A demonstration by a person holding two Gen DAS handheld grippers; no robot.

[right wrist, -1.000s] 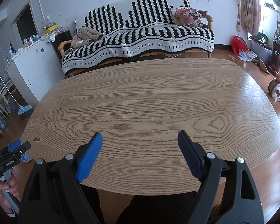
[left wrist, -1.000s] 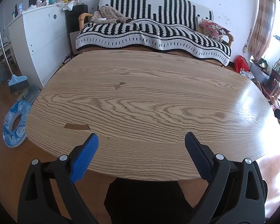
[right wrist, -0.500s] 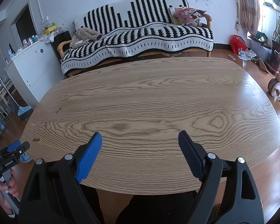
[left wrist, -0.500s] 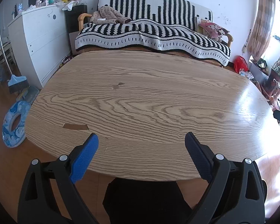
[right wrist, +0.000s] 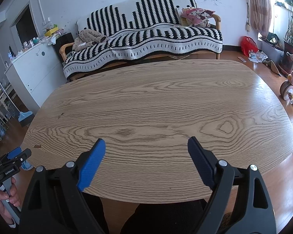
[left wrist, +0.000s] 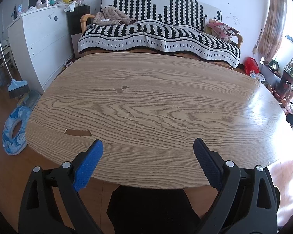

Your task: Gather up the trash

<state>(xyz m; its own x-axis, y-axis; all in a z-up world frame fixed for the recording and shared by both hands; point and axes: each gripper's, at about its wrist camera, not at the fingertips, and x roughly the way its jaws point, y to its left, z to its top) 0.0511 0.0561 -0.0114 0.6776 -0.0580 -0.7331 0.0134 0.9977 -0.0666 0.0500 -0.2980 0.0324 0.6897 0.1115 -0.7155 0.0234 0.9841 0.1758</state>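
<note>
Tabletop (left wrist: pixel 166 105) inspection: I see no loose trash on the wood in either wrist view. The brown patch (left wrist: pixel 78 132) at ten o'clock from my left gripper (left wrist: pixel 148 150) reads as chipped veneer, though I cannot rule out a flat scrap; two small marks (left wrist: pixel 121 89) sit at eleven o'clock, further in. My right gripper (right wrist: pixel 146 148) hangs over the near edge, and both tools stand with jaws spread wide, holding nothing. The only litter-like items I can find are papers (right wrist: pixel 256 56) on the floor at two o'clock in the right view, beside a red bag (right wrist: pixel 248 45). No bin shows.

This scene suits either a table not yet searched or one already emptied, so I commit to no pickup. In my judgement, good practice here is to sweep both cameras along the edges and confirm the patch's nature before closing on anything.
</note>
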